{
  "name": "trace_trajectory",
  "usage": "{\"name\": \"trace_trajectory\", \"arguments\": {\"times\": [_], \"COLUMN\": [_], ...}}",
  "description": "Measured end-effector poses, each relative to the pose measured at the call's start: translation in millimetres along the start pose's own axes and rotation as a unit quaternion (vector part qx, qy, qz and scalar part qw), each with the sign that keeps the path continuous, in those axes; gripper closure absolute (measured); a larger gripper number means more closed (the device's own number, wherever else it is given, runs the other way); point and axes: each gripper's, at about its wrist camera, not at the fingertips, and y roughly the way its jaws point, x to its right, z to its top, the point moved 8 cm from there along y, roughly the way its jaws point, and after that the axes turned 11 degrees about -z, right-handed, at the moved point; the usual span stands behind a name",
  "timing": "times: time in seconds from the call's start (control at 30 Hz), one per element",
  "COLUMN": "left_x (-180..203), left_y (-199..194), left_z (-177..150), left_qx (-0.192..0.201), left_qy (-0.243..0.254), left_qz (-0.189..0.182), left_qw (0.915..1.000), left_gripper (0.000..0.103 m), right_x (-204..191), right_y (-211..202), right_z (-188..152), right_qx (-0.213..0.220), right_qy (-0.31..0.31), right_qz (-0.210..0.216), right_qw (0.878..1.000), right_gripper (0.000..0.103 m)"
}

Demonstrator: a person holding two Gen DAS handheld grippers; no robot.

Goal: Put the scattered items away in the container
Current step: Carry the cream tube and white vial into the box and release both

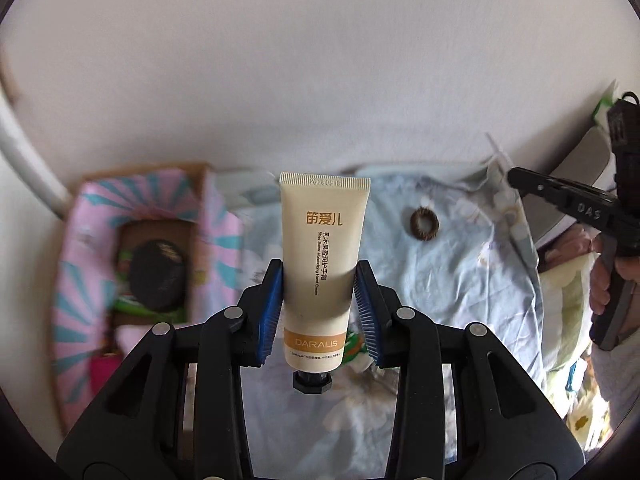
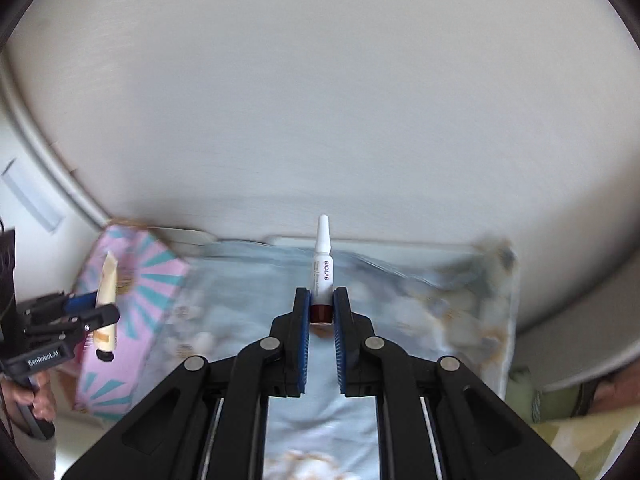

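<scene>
Far left: pink box (image 1: pixel 76 240), open, a dark round item inside. Left gripper (image 1: pixel 319 304) pinching a cream hand-cream tube (image 1: pixel 320 264), lifted clear of the bedsheet (image 1: pixel 460 280). Right gripper (image 2: pixel 321 312) pressed on a small white vial (image 2: pixel 322 268). Brown hair tie (image 1: pixel 424 223) lying loose. Carry step; next, probably swing left over the box, release.

Bed with pale blue floral sheet (image 1: pixel 440 280), rumpled at the far edge. Brown hair tie (image 1: pixel 424 223) lies flat on it. Pink-and-teal patterned box (image 1: pixel 80 264) sits at the sheet's left end, probably just off the sheet; view blurred there. Yellow-green fabric (image 1: pixel 568 320) at right edge.
</scene>
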Motion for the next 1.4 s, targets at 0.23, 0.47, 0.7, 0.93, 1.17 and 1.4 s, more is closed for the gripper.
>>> {"name": "trace_trajectory", "arguments": {"times": [0.23,0.47,0.7,0.93,1.17,1.4], "left_x": [-46,-114,-144,-158,-158,-158], "left_y": [-75,-98,-66,-50,-50,-52], "left_z": [-12,-64,-116,-128,-126,-122], "left_qx": [0.020,0.005,-0.033,-0.042,-0.037,-0.033], "left_qy": [-0.041,-0.121,-0.176,-0.177,-0.164,-0.150], "left_qz": [0.053,0.086,0.097,0.105,0.102,0.110], "left_qw": [0.9975,0.9888,0.9791,0.9777,0.9806,0.9820], "left_gripper": [0.071,0.071,0.071,0.071,0.070,0.037], "right_x": [-112,-234,-324,-351,-361,-355], "right_y": [-1,12,49,87,96,95], "right_z": [48,42,8,-20,-32,-37], "right_qx": [0.025,-0.001,-0.074,-0.128,-0.133,-0.141], "right_qy": [-0.092,-0.199,-0.255,-0.287,-0.312,-0.304], "right_qz": [0.081,0.158,0.196,0.171,0.152,0.154], "right_qw": [0.992,0.967,0.944,0.934,0.928,0.929], "right_gripper": [0.093,0.093,0.093,0.093,0.093,0.077]}}
